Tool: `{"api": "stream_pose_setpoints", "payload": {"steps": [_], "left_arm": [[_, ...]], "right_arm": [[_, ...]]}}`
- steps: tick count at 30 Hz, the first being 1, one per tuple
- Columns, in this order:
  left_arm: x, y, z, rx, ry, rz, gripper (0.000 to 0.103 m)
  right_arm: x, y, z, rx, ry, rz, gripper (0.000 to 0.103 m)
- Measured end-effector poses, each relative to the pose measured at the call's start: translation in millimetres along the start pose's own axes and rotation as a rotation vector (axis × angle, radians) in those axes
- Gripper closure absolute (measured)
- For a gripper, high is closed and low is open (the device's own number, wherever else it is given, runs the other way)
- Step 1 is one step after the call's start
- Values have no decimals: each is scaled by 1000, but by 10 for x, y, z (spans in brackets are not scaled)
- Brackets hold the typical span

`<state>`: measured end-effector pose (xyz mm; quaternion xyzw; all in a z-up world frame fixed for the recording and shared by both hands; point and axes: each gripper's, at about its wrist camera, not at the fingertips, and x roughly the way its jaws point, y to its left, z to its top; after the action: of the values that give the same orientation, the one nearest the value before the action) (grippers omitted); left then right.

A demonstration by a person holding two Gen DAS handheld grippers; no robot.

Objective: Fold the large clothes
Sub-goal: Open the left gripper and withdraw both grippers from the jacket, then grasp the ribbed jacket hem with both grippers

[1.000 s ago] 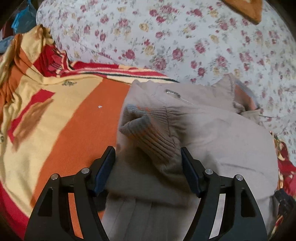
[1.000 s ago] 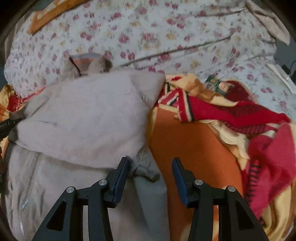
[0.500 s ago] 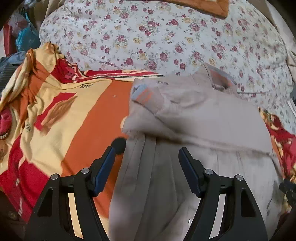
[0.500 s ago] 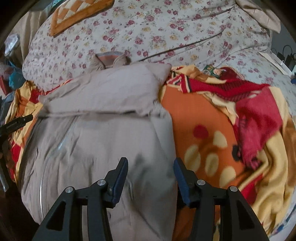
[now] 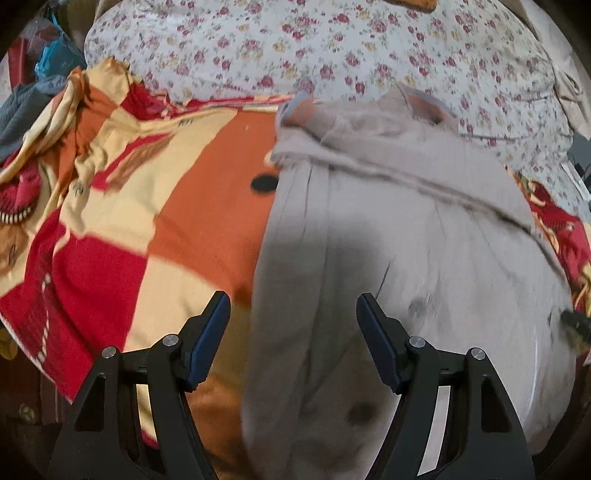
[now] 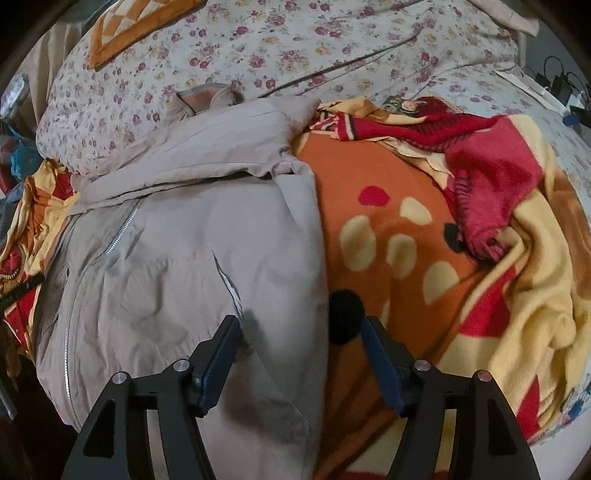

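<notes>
Both the left gripper [image 5: 293, 332] and right gripper [image 6: 301, 354] wide, empty, jacket [image 6: 177, 258] lying below and ahead on blanket [image 6: 388, 192]; pinching a single layer could undo the sleeve fold.

Big fleece blanket [image 6: 424, 229] fills most of the view, orange with cream and red spots, bunched into red folds around 2 o'clock. Floral bedsheet [image 6: 295, 48] runs across the 12 o'clock side. Orange patterned pillow [image 6: 140, 26] up at 11, and some cables [image 6: 557, 79] at 2 by the edge.
</notes>
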<state>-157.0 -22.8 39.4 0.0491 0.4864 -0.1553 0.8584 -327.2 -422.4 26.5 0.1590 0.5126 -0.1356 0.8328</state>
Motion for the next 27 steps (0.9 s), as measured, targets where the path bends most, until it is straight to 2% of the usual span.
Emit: {"api": "stream_pose_setpoints", "payload": {"steps": [4,10,18,27], "left_arm": [[-50,83,-190,-8,28,-26,32],[-132,102,-461,7,62,-51,32],[-302,262,-773,-23,112,-130,32],[-352,258,-1182,-17,182,-209,32]], "right_arm": [[-51,-56,-83,7,7,11,37],[-131,-57,-271,14,35,78,37],[-272,26,-615,-9,88,150,37],[-435,166,-964,-60,137,229,30]]}}
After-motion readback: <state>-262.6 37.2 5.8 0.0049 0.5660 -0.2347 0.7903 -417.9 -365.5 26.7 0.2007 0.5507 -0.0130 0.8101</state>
